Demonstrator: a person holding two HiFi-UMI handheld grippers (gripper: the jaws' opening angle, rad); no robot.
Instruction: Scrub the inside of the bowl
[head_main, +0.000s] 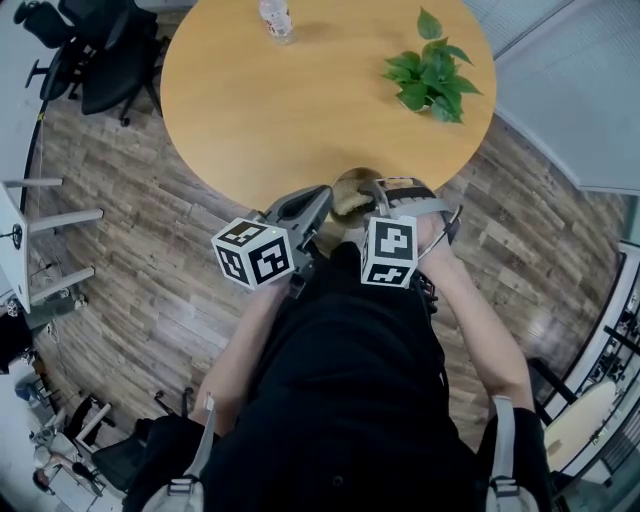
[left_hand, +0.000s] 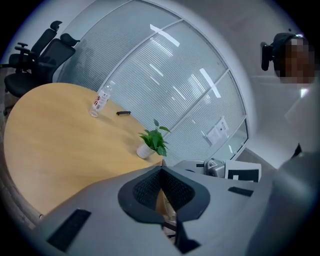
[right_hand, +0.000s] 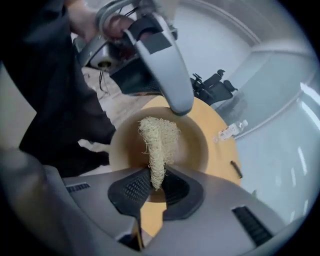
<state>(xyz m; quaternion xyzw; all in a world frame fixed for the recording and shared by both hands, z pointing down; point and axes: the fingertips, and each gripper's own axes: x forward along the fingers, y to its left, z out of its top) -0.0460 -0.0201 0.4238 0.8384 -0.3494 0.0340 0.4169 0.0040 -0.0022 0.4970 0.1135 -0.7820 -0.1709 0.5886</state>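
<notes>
A tan bowl (head_main: 356, 179) is held up at the near edge of the round wooden table (head_main: 270, 110). My left gripper (head_main: 322, 200) is shut on the bowl's rim; a thin tan sliver of the rim (left_hand: 161, 202) shows between its pads (left_hand: 145, 192). In the right gripper view its finger (right_hand: 170, 75) reaches down to the bowl's far rim. My right gripper (right_hand: 156, 182) is shut on a pale fibrous loofah scrubber (right_hand: 160, 140). The scrubber's free end lies inside the bowl (right_hand: 195, 145), against its inner wall. The head view shows the right gripper (head_main: 385, 195) right beside the bowl.
A potted green plant (head_main: 430, 75) stands at the table's far right. A plastic water bottle (head_main: 277, 18) stands at the far edge, with a dark pen (left_hand: 123, 113) near it. Black office chairs (head_main: 90, 60) stand left of the table. The floor is wooden.
</notes>
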